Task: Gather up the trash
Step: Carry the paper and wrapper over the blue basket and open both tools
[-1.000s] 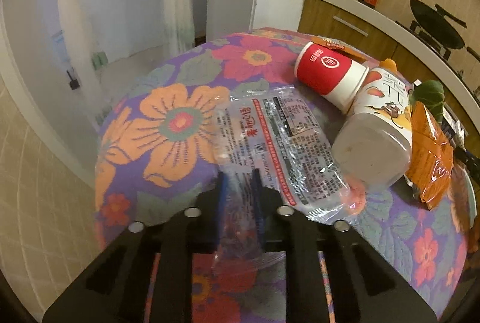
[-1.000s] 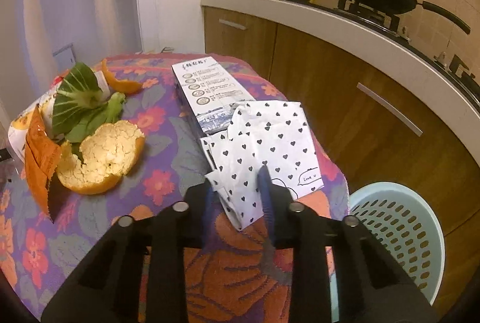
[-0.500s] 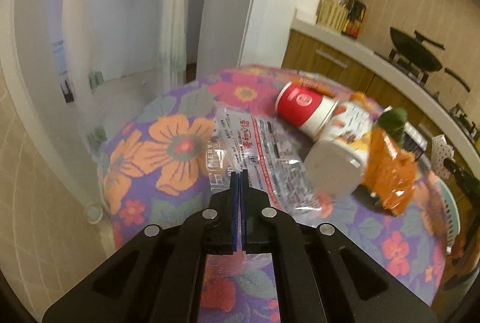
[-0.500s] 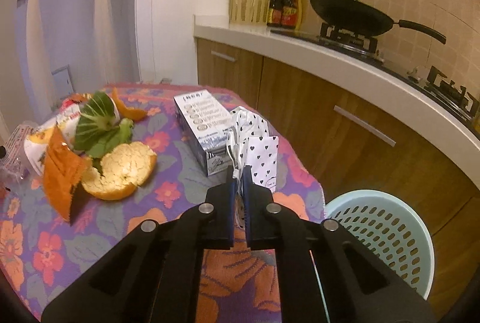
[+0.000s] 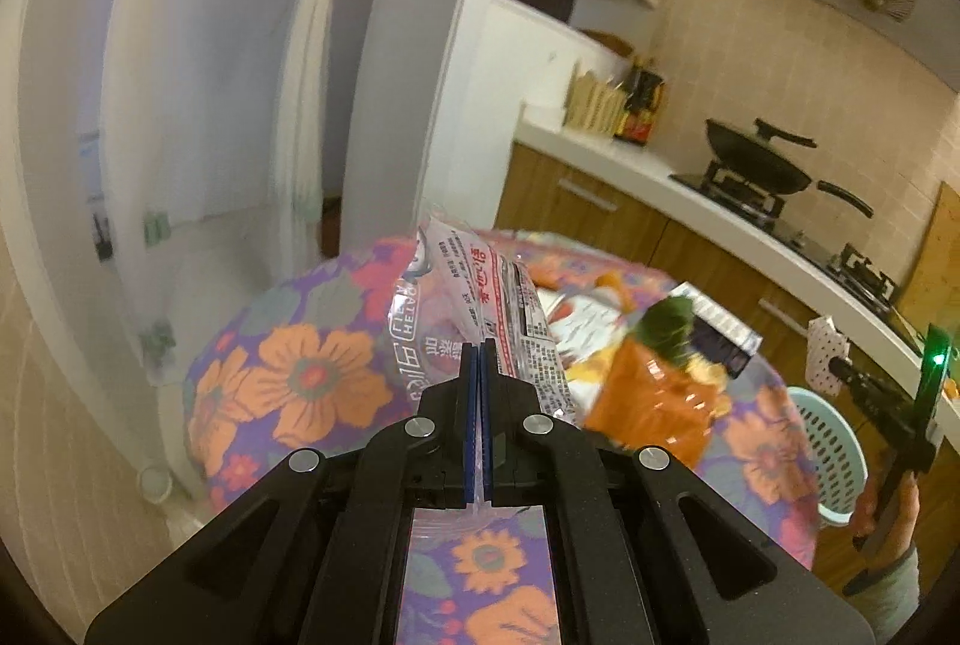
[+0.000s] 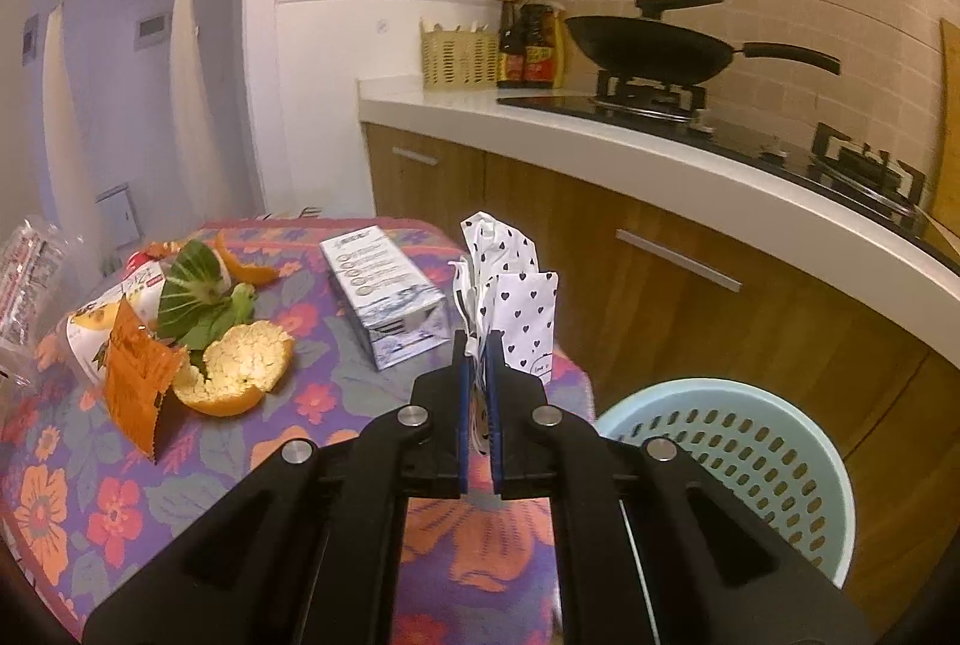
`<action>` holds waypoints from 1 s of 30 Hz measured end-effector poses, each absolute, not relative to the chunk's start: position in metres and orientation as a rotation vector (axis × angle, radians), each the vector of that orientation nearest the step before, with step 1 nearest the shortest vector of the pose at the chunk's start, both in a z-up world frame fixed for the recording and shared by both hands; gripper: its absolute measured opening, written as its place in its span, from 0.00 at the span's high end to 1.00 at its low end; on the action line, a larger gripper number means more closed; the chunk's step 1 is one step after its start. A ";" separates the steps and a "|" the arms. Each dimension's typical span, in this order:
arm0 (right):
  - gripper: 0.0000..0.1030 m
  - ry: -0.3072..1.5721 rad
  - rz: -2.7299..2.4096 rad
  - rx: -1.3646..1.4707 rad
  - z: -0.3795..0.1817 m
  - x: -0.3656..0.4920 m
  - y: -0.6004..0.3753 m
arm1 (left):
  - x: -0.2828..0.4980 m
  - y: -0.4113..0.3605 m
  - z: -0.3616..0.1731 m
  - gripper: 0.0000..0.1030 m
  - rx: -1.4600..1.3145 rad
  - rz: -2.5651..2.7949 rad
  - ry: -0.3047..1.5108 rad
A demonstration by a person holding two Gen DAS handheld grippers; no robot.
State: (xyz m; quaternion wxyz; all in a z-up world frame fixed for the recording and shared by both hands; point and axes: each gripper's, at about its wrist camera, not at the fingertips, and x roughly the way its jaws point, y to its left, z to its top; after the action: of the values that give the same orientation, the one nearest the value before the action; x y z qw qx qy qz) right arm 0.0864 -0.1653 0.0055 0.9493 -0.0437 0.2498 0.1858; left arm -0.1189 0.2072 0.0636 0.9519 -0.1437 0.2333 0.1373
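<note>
Two pieces of trash are pinched and clear of the tabletop, one per hand. Nearest in the right wrist view, the right gripper has its fingers pressed together on the heart-print paper, which stands up and slightly away from the tips, its long axis running upward. Just below and to the right of those tips sits the pale blue basket on the floor beside the tabletop, so the right hand is the nearer one to it; I judge a short carry rightward and down would put the paper over its mouth.

The left gripper also has its fingers closed, on the lower edge of the clear printed wrapper, which rises ahead of the tips. From there the basket lies well apart at far right, beyond the orange packet, leaf and carton, so that hand must cross the whole tabletop.
</note>
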 end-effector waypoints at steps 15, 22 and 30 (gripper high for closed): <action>0.97 0.555 0.254 -0.011 -0.016 0.088 -0.256 | -0.022 0.056 0.099 1.00 -0.154 -0.094 0.460; 0.97 0.637 0.198 0.037 -0.044 0.100 -0.294 | 0.040 -0.041 0.075 1.00 -0.101 -0.264 0.537; 0.97 0.822 0.153 0.208 -0.090 0.125 -0.335 | 0.095 -0.124 0.027 1.00 -0.073 -0.368 0.639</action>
State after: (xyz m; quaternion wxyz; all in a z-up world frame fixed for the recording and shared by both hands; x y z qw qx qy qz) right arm 0.1250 -0.3347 -0.0904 0.9086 0.1010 0.3985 0.0741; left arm 0.0953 -0.1237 0.0269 0.9322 -0.0358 0.3123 -0.1796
